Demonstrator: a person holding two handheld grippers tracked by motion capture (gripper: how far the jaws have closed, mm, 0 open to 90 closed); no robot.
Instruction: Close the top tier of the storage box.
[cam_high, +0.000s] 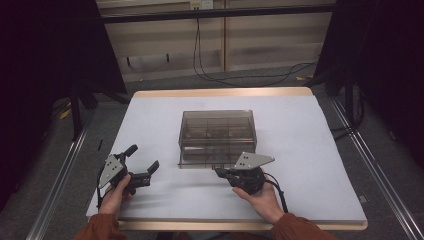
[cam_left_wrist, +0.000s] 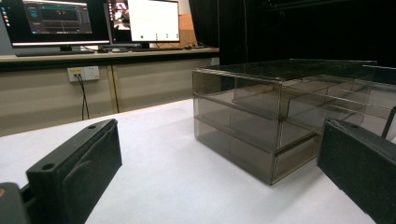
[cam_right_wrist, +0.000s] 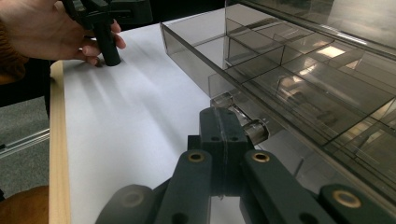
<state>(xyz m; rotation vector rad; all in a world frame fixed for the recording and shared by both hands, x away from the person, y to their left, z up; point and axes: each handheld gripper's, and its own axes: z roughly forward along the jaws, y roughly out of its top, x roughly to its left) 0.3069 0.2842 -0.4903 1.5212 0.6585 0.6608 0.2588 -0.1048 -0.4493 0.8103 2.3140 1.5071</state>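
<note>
I have the smoked clear drawer box (cam_high: 218, 131) sitting near the middle of the white table (cam_high: 310, 150), its lowest drawer (cam_high: 202, 160) pulled out a little toward me. My right gripper (cam_high: 220, 172) is at the front of that drawer: in the right gripper view its jaws are pressed together, their tips at the small clear knob (cam_right_wrist: 252, 129) on the drawer front, though I cannot tell whether they pinch it or only touch it. My left gripper (cam_high: 142, 157) rests on the table well to the left of the box, jaws spread wide with nothing between them; the left gripper view looks past them at the box's corner (cam_left_wrist: 275, 135).
</note>
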